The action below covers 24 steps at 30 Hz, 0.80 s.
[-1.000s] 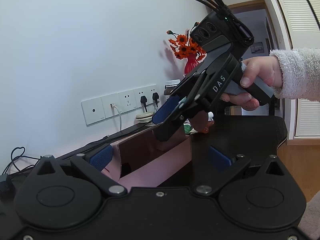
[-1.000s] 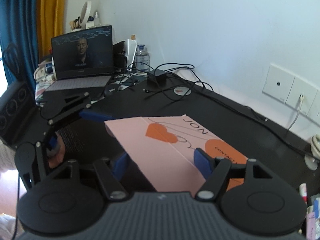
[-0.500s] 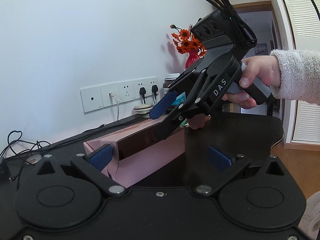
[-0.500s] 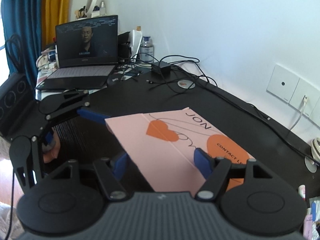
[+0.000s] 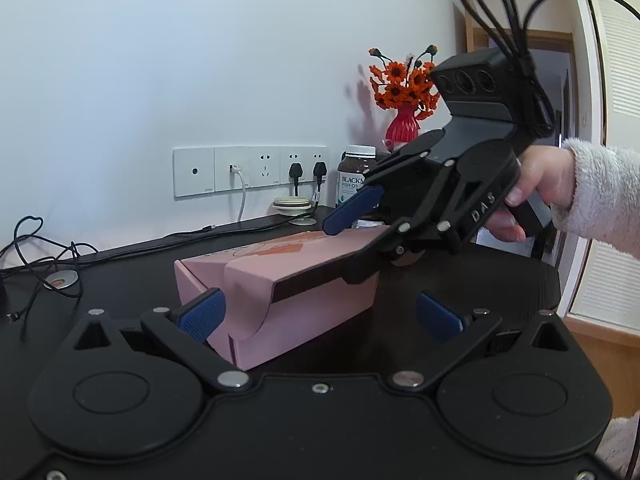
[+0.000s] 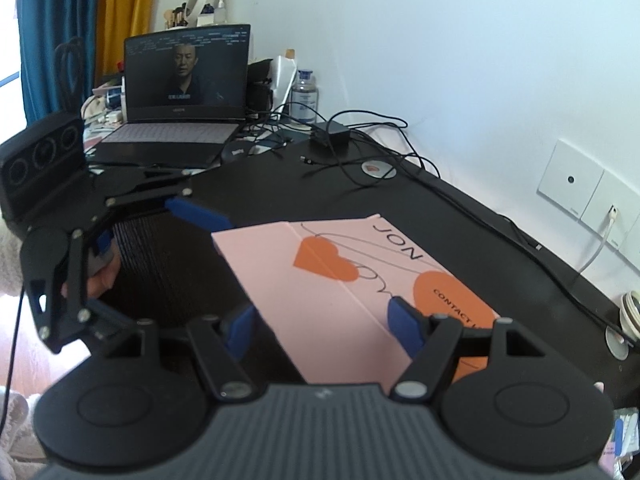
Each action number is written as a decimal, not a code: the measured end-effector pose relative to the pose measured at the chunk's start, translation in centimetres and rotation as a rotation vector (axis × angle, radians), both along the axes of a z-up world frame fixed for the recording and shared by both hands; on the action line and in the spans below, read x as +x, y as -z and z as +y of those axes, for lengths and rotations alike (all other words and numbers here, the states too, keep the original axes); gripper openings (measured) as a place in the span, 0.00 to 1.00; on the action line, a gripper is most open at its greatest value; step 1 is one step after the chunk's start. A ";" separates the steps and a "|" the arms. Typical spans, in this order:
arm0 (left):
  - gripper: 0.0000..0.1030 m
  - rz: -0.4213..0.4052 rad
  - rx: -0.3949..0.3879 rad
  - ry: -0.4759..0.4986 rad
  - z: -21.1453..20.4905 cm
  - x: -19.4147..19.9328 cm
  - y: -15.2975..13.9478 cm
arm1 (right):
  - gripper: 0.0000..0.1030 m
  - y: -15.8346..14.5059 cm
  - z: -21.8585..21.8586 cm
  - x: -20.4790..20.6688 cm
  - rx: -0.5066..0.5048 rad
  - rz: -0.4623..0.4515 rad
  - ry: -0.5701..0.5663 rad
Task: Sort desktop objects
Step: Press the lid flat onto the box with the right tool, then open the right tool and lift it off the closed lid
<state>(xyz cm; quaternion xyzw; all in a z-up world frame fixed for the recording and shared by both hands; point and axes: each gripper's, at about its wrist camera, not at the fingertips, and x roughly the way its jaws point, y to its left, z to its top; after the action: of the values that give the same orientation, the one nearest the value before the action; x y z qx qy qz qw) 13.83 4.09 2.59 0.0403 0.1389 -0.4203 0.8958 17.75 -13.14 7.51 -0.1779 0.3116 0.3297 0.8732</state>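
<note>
both grippers gape wide: left gripper (image 5: 320, 314) and right gripper (image 6: 325, 325) straddle pink box (image 5: 296, 300).

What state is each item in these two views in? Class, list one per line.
Pink box: lid nearly shut, resting on the desk.
Right gripper: open, fingers around the lid's edge.
Left gripper: open, holding nothing.
Laptop: open, screen on.
Fish oil bottle: upright, capped.
Wall sockets: three plugs in.

Pink box (image 5: 280, 292) now flat on the desk (image 5: 120, 280), lid lowered nearly shut under right tool (image 5: 352, 240).
</note>
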 end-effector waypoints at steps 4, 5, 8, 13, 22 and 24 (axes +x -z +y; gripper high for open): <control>1.00 0.043 0.018 0.027 -1.0 0.7 0.4 | 0.68 -0.1 -0.2 0.1 0.008 0.008 -0.002; 1.00 0.040 0.026 0.024 -1.2 0.6 0.5 | 0.68 -0.1 -0.2 0.2 0.011 0.011 -0.003; 1.00 0.043 0.043 0.024 -1.4 0.5 0.7 | 0.68 0.0 -0.1 0.1 -0.002 0.007 -0.010; 1.00 0.084 0.069 0.032 -1.7 0.7 1.2 | 0.68 0.8 0.3 -0.3 -0.041 -0.001 -0.025; 1.00 0.096 0.090 0.033 -1.9 0.9 1.6 | 0.68 1.5 0.4 -0.6 -0.065 -0.014 -0.035; 1.00 0.099 0.087 0.029 -1.9 0.9 1.6 | 0.68 1.5 0.6 -0.7 -0.072 -0.018 -0.033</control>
<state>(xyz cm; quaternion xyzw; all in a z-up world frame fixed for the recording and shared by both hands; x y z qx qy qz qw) 14.77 2.22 1.04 0.0604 0.2003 -0.4285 0.8790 17.04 -12.50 5.98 -0.2173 0.3126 0.3311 0.8634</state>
